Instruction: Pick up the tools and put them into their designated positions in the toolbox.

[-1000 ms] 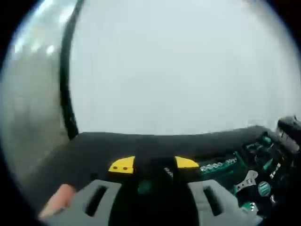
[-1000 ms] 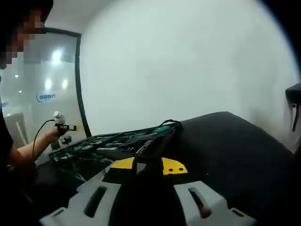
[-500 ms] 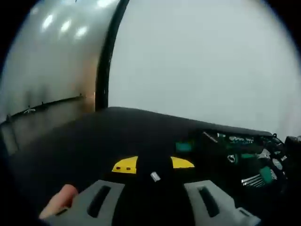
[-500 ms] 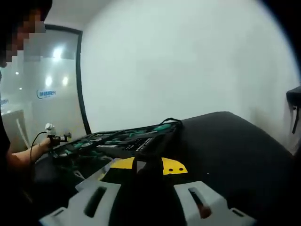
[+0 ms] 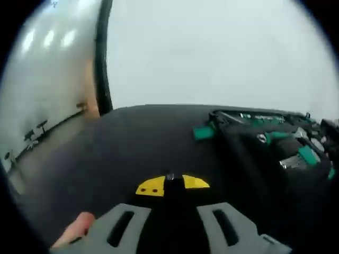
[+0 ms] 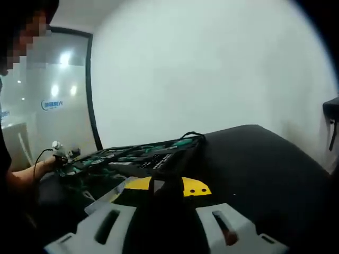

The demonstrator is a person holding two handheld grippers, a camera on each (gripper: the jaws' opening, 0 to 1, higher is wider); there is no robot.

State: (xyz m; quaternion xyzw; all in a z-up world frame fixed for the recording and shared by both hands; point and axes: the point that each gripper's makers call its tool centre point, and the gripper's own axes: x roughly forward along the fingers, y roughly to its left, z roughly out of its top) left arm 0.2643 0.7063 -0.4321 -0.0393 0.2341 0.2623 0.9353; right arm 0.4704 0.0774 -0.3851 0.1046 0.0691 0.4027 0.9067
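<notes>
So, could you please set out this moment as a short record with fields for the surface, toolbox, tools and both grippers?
surface: black table, white wall behind
toolbox: open toolbox on the table, seen at right in the left gripper view
tools: green-handled tools lying in the toolbox; types too blurred to tell
left gripper: left gripper open, holding nothing, over bare table beside the toolbox
right gripper: right gripper open, holding nothing, pointing toward the toolbox

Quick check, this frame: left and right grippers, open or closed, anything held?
Left gripper: open, jaws spread, nothing between them.
Right gripper: open, jaws spread, nothing between them.
</notes>
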